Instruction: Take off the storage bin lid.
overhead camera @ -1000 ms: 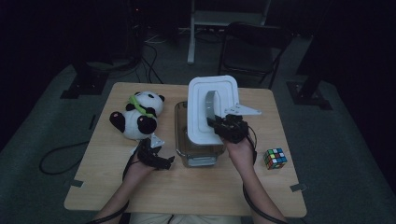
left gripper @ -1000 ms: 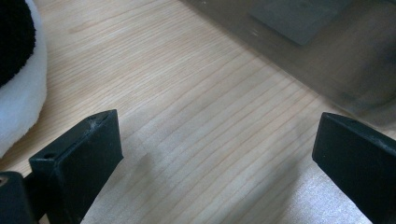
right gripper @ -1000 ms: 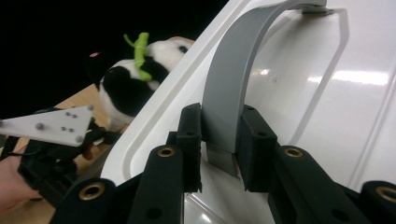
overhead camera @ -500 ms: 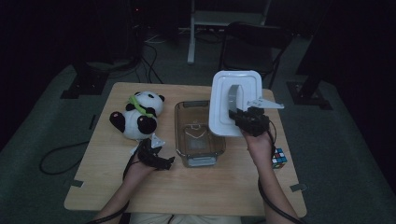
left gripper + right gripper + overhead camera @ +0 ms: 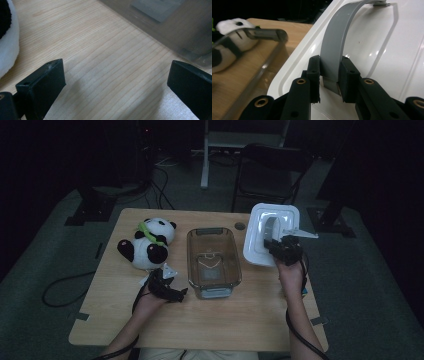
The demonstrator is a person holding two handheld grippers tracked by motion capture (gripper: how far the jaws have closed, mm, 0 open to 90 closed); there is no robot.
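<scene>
Two grippers under my hands: the right gripper (image 5: pixel 329 82) has its jaws pinched on the grey handle (image 5: pixel 334 47) of the white lid (image 5: pixel 270 240), which sits right of centre in the high view, off the clear container (image 5: pixel 213 261) and near the table's (image 5: pixel 125 325) right edge. I judge the lid removal done; setting it flat and letting go remains. Lower left, my left gripper (image 5: pixel 167 282) idles spread wide and empty, between the panda toy (image 5: pixel 146 245) and the container
</scene>
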